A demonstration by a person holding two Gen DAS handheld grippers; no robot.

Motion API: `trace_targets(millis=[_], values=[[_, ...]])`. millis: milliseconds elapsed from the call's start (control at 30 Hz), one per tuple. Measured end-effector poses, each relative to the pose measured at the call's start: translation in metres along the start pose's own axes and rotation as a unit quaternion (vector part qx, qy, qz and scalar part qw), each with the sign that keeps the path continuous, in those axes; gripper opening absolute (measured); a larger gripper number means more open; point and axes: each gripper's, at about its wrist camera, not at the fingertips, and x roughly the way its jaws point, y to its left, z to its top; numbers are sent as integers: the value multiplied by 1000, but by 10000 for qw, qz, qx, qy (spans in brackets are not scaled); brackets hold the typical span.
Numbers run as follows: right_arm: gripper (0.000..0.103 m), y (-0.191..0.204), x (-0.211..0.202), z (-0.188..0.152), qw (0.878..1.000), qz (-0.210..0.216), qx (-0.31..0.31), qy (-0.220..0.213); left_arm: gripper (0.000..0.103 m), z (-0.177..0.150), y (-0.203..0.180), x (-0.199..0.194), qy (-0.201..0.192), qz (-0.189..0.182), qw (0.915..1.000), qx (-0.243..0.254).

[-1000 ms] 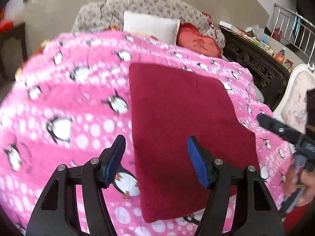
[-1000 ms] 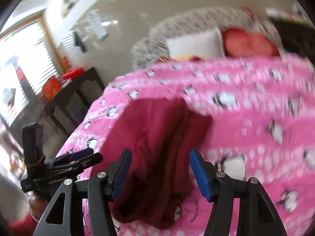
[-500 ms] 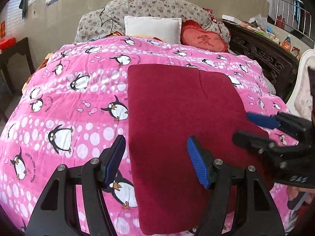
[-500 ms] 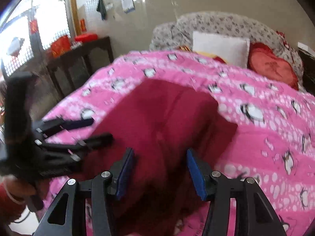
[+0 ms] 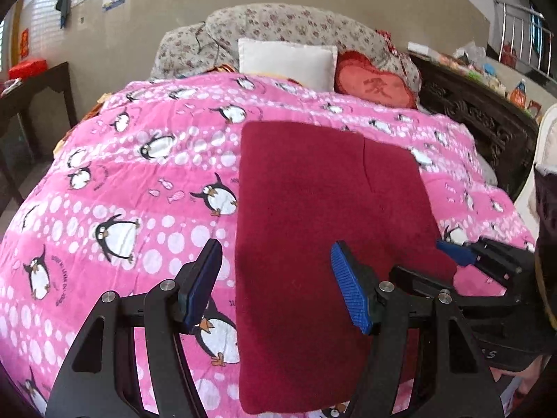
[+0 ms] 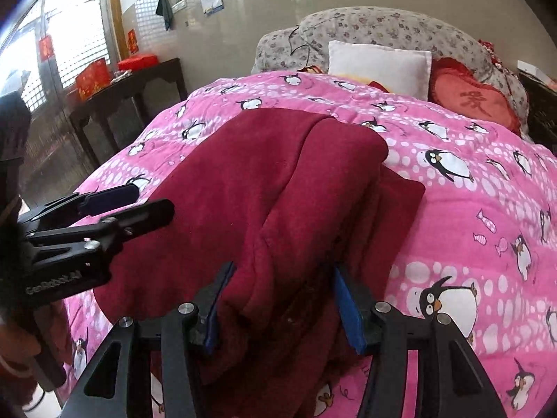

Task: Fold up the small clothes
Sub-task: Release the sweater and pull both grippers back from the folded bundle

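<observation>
A dark red fleece garment (image 5: 313,230) lies folded flat on a pink penguin blanket (image 5: 122,181). My left gripper (image 5: 275,285) is open, hovering over the garment's near left edge. In the right wrist view the garment (image 6: 271,181) is a thick folded stack, and my right gripper (image 6: 282,306) is open with its jaws on either side of the garment's near edge. The right gripper (image 5: 452,264) shows at the garment's right edge in the left wrist view. The left gripper (image 6: 115,209) shows at the left in the right wrist view.
The blanket (image 6: 487,216) covers a bed. A white pillow (image 5: 287,59), a red heart cushion (image 5: 376,85) and a floral headboard (image 5: 285,24) stand at the far end. A dark side table (image 6: 128,94) stands left, carved dark furniture (image 5: 480,118) right.
My right gripper has moved in onto the garment's near right edge, so the cloth now sits between its open jaws. My left gripper has stayed over the left edge.
</observation>
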Motion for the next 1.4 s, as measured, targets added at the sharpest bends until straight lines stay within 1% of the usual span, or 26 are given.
trace_targets(millis=[167,367,467,533,600,667,733,833,900,1033,1200,1267,1400], values=[[53,2,-9,0,9996,37,257,-65,65,0,3,-13,-163,144,9997,-58],[53,4,-34,1,9988,186,363,-278,66,-1,10,-19,-104,128,9996,-213],[54,2,-48,-1,9982,111,418,-414,66,-2,15,-24,-110,-28,9992,-371],[54,-1,-55,-1,9976,93,518,-448,66,-2,15,-23,-31,-150,9989,-446],[55,-2,-60,-3,9972,-40,568,-489,66,-4,12,-24,14,-188,9990,-413],[55,-1,-63,-5,9969,-195,552,-534,66,-5,4,-25,17,-74,9996,-256],[55,0,-67,-8,9958,-294,635,-598,66,-8,-5,-26,-15,125,9999,-28],[55,2,-73,-12,9939,-454,679,-736,66,-13,-12,-28,-37,245,9996,140],[55,4,-76,-11,9934,-560,635,-771,66,-16,-13,-29,-7,232,9996,146],[55,5,-86,-12,9924,-581,659,-864,66,-18,-13,-34,-20,206,9998,43],[58,9,-98,-15,9912,-685,667,-921,66,-20,-14,-48,-110,304,9995,19],[59,13,-104,-16,9903,-780,641,-951,66,-21,-15,-55,-160,304,9994,18],[61,24,-114,-18,9886,-952,544,-1036,66,-23,-18,-75,-376,343,9987,78]])
